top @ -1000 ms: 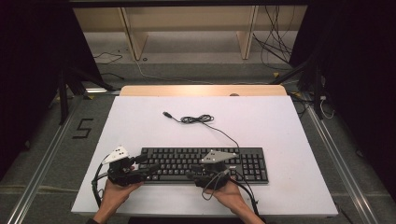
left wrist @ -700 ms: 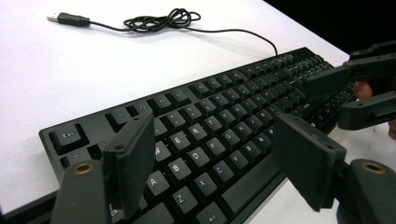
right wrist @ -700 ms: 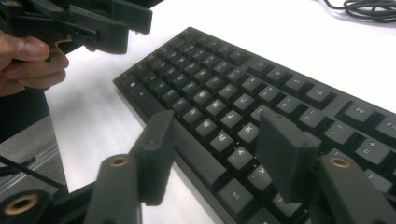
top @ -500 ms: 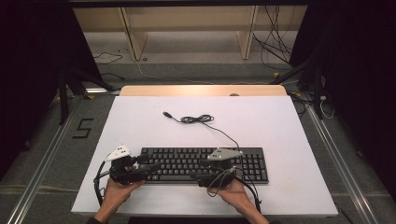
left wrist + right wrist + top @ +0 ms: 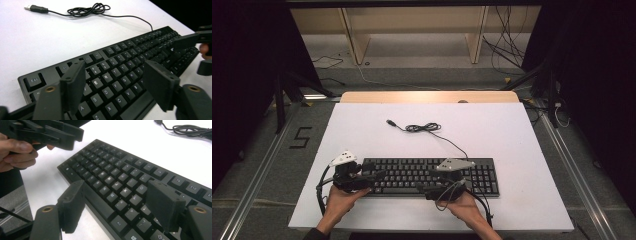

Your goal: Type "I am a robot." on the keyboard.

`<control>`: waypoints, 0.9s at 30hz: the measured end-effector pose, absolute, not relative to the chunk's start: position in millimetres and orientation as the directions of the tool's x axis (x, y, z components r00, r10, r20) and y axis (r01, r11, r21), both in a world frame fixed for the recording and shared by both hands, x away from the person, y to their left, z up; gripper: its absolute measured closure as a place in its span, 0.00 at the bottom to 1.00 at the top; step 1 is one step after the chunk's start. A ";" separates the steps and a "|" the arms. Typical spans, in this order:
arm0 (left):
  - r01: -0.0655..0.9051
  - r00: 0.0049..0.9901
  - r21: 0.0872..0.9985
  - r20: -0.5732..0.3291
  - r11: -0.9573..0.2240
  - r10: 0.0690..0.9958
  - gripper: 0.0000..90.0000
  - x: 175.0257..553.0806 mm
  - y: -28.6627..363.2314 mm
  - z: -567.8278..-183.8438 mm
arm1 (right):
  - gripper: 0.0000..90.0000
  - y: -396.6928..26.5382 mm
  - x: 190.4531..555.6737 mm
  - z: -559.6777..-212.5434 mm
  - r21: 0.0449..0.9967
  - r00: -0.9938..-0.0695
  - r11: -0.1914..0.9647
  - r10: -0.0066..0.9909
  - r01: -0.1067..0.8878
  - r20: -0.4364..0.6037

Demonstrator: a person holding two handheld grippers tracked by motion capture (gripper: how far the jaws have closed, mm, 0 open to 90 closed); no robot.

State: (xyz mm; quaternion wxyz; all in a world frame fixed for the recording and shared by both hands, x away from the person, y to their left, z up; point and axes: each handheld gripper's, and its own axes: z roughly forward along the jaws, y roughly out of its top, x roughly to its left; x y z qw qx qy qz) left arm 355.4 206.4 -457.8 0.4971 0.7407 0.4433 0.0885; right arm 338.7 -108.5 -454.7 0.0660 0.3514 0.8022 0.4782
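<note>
A black keyboard [image 5: 427, 176] lies near the front edge of the white table [image 5: 522, 140]. Its thin cable runs back to a loose coil [image 5: 422, 128] and a USB plug [image 5: 390, 122]. My left gripper [image 5: 376, 176] hovers open over the keyboard's left end, its jaws straddling the letter keys [image 5: 110, 75]. My right gripper [image 5: 424, 181] is open too, pointing left over the middle of the keyboard's front edge [image 5: 105, 207]. Nothing sits between either pair of jaws. The two grippers face each other, and the left gripper [image 5: 50, 132] appears at the top left of the right gripper view.
A wooden strip [image 5: 427, 96] borders the table's far edge, with floor cables and a shelf frame beyond it. Metal rails [image 5: 257, 175] run along both sides of the table. The white tabletop stretches bare behind and to the right of the keyboard.
Both grippers have shifted slightly to the right over the keyboard. The keyboard and its cable have not moved.
</note>
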 end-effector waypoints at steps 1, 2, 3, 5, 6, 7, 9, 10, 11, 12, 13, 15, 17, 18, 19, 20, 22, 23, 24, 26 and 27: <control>0.570 0.592 0.813 -0.307 -0.118 0.745 0.41 356.9 205.2 -457.5 | 0.36 -108.9 338.5 -454.3 0.814 -0.745 0.297 0.627 0.499 0.228; 0.572 0.590 0.811 -0.304 -0.121 0.748 0.43 358.0 203.8 -457.3 | 0.36 -109.2 338.3 -454.1 0.815 -0.744 0.295 0.628 0.499 0.229; 0.571 0.585 0.811 -0.296 -0.124 0.755 0.47 359.3 202.5 -457.1 | 0.36 -109.5 338.2 -453.9 0.815 -0.744 0.293 0.628 0.499 0.229; 0.575 0.583 0.807 -0.293 -0.130 0.758 0.54 361.7 201.0 -456.8 | 0.36 -110.3 338.1 -453.5 0.816 -0.744 0.294 0.628 0.498 0.228; 0.574 0.587 0.807 -0.289 -0.137 0.756 0.58 363.1 200.5 -456.9 | 0.36 -110.6 338.0 -453.5 0.816 -0.744 0.293 0.628 0.498 0.229; 0.576 0.587 0.805 -0.288 -0.140 0.757 0.61 364.2 199.4 -456.9 | 0.36 -110.8 337.9 -453.3 0.816 -0.744 0.293 0.628 0.498 0.229; 0.576 0.592 0.802 -0.275 -0.159 0.758 0.69 366.4 197.1 -457.7 | 0.36 -111.4 337.8 -453.0 0.817 -0.744 0.291 0.628 0.497 0.228; 0.577 0.596 0.799 -0.271 -0.169 0.756 0.72 367.3 195.7 -458.1 | 0.36 -111.6 337.7 -452.7 0.817 -0.743 0.290 0.629 0.499 0.230; 0.579 0.599 0.796 -0.269 -0.176 0.754 0.74 368.2 194.2 -458.8 | 0.36 -111.8 337.7 -452.6 0.818 -0.742 0.289 0.629 0.498 0.229; 0.579 0.603 0.794 -0.267 -0.183 0.752 0.78 369.2 192.8 -459.6 | 0.36 -112.1 337.7 -452.5 0.819 -0.743 0.288 0.629 0.497 0.229; 0.581 0.607 0.792 -0.269 -0.187 0.748 0.81 370.0 191.4 -460.4 | 0.36 -112.2 337.6 -452.4 0.819 -0.743 0.288 0.629 0.496 0.228; 0.579 0.617 0.790 -0.260 -0.204 0.743 0.86 371.7 189.2 -462.0 | 0.36 -112.4 337.4 -452.2 0.820 -0.743 0.288 0.630 0.495 0.227; 0.582 0.621 0.784 -0.256 -0.216 0.741 0.91 373.1 187.2 -463.3 | 0.36 -112.6 337.3 -452.1 0.821 -0.743 0.287 0.629 0.493 0.227; 0.584 0.622 0.780 -0.255 -0.223 0.740 0.92 374.0 186.2 -464.0 | 0.36 -112.7 337.2 -452.0 0.821 -0.743 0.287 0.630 0.493 0.227; 0.587 0.623 0.777 -0.254 -0.228 0.740 0.94 374.7 185.1 -464.6 | 0.36 -112.7 337.2 -452.0 0.821 -0.743 0.287 0.630 0.493 0.226; 0.588 0.625 0.773 -0.247 -0.238 0.741 0.95 375.5 183.9 -465.1 | 0.36 -112.6 337.2 -452.1 0.822 -0.743 0.286 0.630 0.493 0.226; 0.590 0.628 0.766 -0.235 -0.256 0.742 0.98 377.4 180.5 -466.5 | 0.36 -112.7 337.3 -452.0 0.823 -0.742 0.284 0.631 0.492 0.226; 0.591 0.630 0.763 -0.232 -0.263 0.741 0.98 378.5 178.9 -467.4 | 0.35 -112.7 337.1 -451.8 0.823 -0.741 0.283 0.632 0.493 0.227; 0.596 0.630 0.758 -0.235 -0.267 0.740 0.99 379.3 177.3 -468.4 | 0.35 -112.7 337.1 -451.8 0.823 -0.741 0.282 0.632 0.493 0.227; 0.602 0.631 0.749 -0.232 -0.279 0.740 0.99 380.7 174.5 -470.2 | 0.35 -113.0 336.9 -451.5 0.824 -0.742 0.283 0.632 0.492 0.226; 0.602 0.632 0.745 -0.225 -0.287 0.742 0.99 381.3 174.0 -471.0 | 0.35 -113.1 336.8 -451.4 0.824 -0.742 0.283 0.631 0.491 0.225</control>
